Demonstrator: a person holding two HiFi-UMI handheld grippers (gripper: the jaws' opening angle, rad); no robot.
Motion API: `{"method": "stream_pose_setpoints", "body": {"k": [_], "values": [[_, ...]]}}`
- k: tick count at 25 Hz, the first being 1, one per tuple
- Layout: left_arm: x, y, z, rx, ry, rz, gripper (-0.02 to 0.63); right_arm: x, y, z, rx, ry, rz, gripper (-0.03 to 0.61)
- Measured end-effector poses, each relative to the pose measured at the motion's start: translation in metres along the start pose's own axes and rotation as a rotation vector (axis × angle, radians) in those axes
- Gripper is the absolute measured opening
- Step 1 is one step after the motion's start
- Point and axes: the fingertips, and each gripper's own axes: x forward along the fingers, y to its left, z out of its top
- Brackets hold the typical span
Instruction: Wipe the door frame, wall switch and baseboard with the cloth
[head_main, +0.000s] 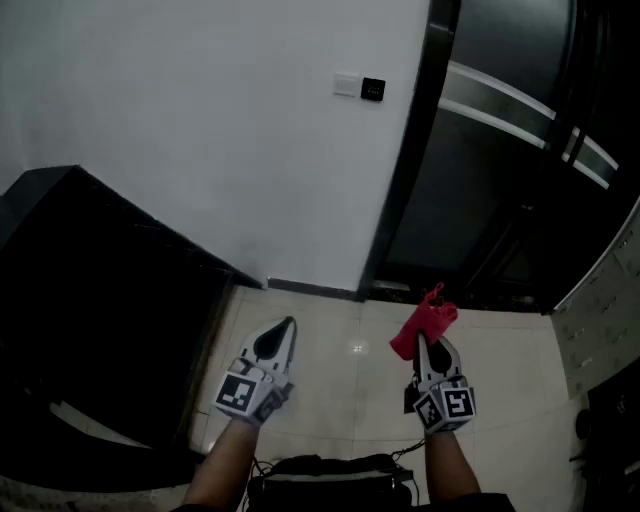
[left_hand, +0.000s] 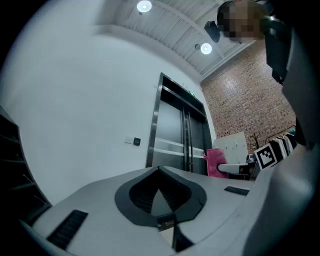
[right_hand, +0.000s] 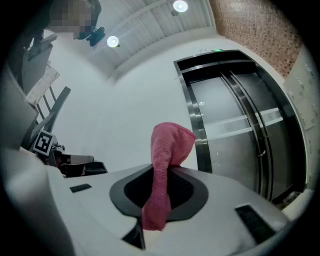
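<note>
Right gripper jaws pinch red cloth, held up above floor, near bottom of door frame. Left gripper jaws pressed together, nothing inside. Wall switch high up beside frame. Baseboard below.

The left claw has its jaws closed tip to tip, with nothing between them. At 12 o'clock beyond the tips stands the metal door frame, and the wall switch sits at its 9 o'clock side on the white wall. At 3 o'clock the pink cloth hangs at the tip of the right claw.
</note>
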Motion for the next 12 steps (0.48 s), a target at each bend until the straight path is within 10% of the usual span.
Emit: {"method": "stream_pose_setpoints", "body": {"k": [12], "values": [[-0.03, 0.108, -0.007, -0.048, 0.072, 0.089, 0.003, 0.034, 0.057, -0.049, -0.004, 0.06, -0.029, 0.058]]}}
